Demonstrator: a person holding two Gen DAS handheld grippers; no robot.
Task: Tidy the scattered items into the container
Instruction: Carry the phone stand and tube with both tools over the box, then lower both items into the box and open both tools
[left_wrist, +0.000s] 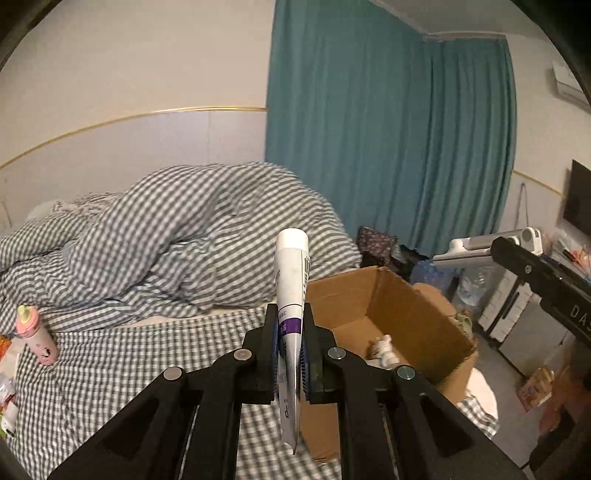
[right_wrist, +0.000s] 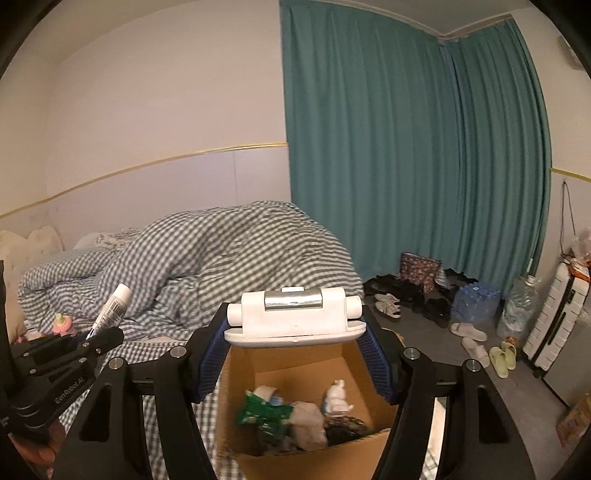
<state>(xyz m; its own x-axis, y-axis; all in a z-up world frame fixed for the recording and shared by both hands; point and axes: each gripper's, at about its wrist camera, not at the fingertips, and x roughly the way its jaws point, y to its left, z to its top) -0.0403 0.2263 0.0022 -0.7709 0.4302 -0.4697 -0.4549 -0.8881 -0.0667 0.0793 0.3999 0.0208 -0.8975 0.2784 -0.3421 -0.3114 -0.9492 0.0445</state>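
My left gripper (left_wrist: 290, 328) is shut on a white tube with a purple band (left_wrist: 291, 280), held upright above the bed, just left of the open cardboard box (left_wrist: 402, 310). The tube also shows in the right wrist view (right_wrist: 110, 308). My right gripper (right_wrist: 295, 332) is shut on a white folding stand with a metal hinge (right_wrist: 293, 314), held over the box (right_wrist: 240, 373), which holds several items, among them a green packet (right_wrist: 264, 408) and a small white toy (right_wrist: 336, 397). A pink bottle (left_wrist: 35, 332) stands on the checked bedsheet at the left.
A rumpled checked duvet (left_wrist: 177, 240) fills the back of the bed. Small packets (left_wrist: 5, 387) lie at the bed's left edge. Teal curtains (right_wrist: 406, 147) hang behind. Shoes and slippers (right_wrist: 476, 339), water bottles (right_wrist: 476, 299) and a white suitcase (right_wrist: 557, 325) crowd the floor on the right.
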